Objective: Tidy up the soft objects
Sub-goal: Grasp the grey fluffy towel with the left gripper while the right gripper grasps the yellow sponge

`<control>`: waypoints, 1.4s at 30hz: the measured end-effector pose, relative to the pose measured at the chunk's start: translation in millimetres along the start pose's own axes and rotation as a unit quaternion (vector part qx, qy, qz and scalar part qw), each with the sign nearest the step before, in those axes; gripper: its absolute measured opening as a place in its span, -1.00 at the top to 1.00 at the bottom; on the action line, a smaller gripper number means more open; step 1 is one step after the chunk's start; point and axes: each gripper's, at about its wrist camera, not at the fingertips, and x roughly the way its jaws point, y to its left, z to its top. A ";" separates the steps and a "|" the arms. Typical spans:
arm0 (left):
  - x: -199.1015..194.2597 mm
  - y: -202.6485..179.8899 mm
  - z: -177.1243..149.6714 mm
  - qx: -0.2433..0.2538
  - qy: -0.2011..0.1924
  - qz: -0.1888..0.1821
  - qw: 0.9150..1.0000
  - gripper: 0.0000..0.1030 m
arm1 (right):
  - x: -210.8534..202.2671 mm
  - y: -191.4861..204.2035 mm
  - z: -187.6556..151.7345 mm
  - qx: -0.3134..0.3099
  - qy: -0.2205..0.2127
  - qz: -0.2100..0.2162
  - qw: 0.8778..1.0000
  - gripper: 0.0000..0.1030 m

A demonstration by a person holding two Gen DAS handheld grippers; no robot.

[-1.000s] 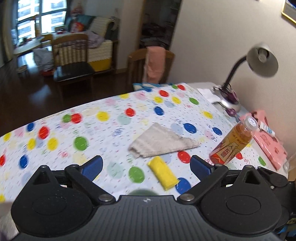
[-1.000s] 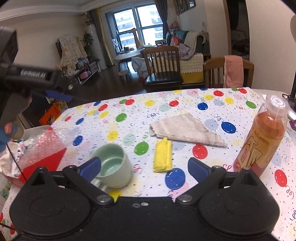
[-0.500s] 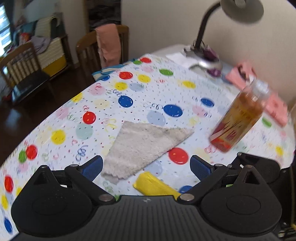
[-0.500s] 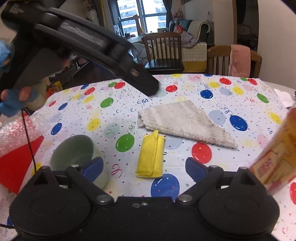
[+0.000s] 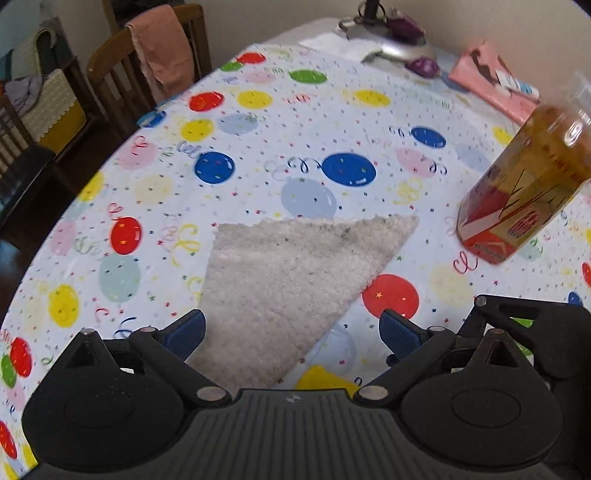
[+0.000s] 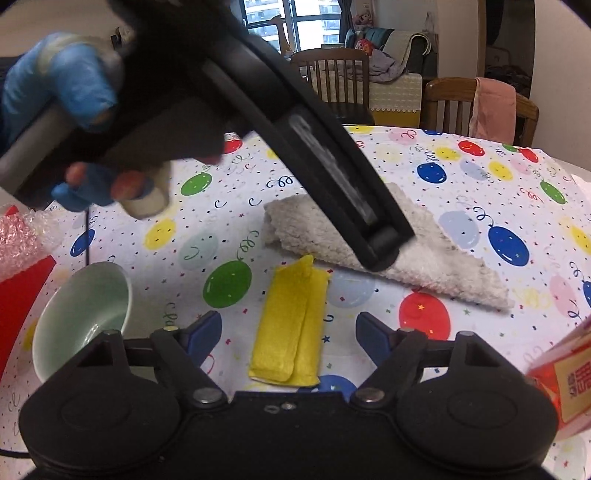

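Note:
A beige fluffy cloth [image 5: 291, 280] folded into a triangle lies on the balloon-print tablecloth [image 5: 332, 122]. My left gripper [image 5: 291, 334] is open and hovers low over the cloth's near corner, jaws on either side of it. A folded yellow cloth [image 6: 290, 328] lies just in front of the beige cloth [image 6: 443, 266]; its end shows in the left wrist view [image 5: 321, 376]. My right gripper [image 6: 288, 334] is open, with the yellow cloth between its jaws. The left gripper's body [image 6: 332, 166] crosses the right wrist view above the beige cloth.
An orange drink bottle [image 5: 524, 195] stands right of the cloths. A pale green cup [image 6: 81, 314] sits at the left, beside red paper and bubble wrap [image 6: 22, 258]. A lamp base [image 5: 384, 33] and a pink packet [image 5: 491, 81] are at the far side. Chairs [image 6: 476, 107] stand beyond the table.
My left gripper has swung right and come down close over the beige cloth. My right gripper has moved forward and down over the yellow cloth. Both stay open.

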 end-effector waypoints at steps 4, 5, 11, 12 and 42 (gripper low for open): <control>17.1 -2.3 4.4 0.019 0.012 0.006 1.000 -0.97 | 4.0 0.4 1.9 -0.009 -0.001 0.000 1.000 -0.50; 20.3 -1.9 5.4 0.021 0.013 0.008 1.000 -0.97 | 5.3 -0.4 2.2 -0.009 0.001 -0.001 1.000 -0.49; 35.6 6.5 9.9 0.001 0.014 0.015 1.000 -0.96 | 15.5 -1.2 1.7 -0.018 0.013 -0.007 1.000 -0.38; 37.4 7.6 9.7 0.000 0.013 0.019 1.000 -0.96 | 16.9 -1.2 1.6 -0.020 0.015 -0.010 1.000 -0.35; 15.6 -4.6 4.6 -0.076 -0.009 0.048 0.996 0.54 | 2.4 -10.4 -11.6 -0.001 0.010 -0.058 0.998 0.30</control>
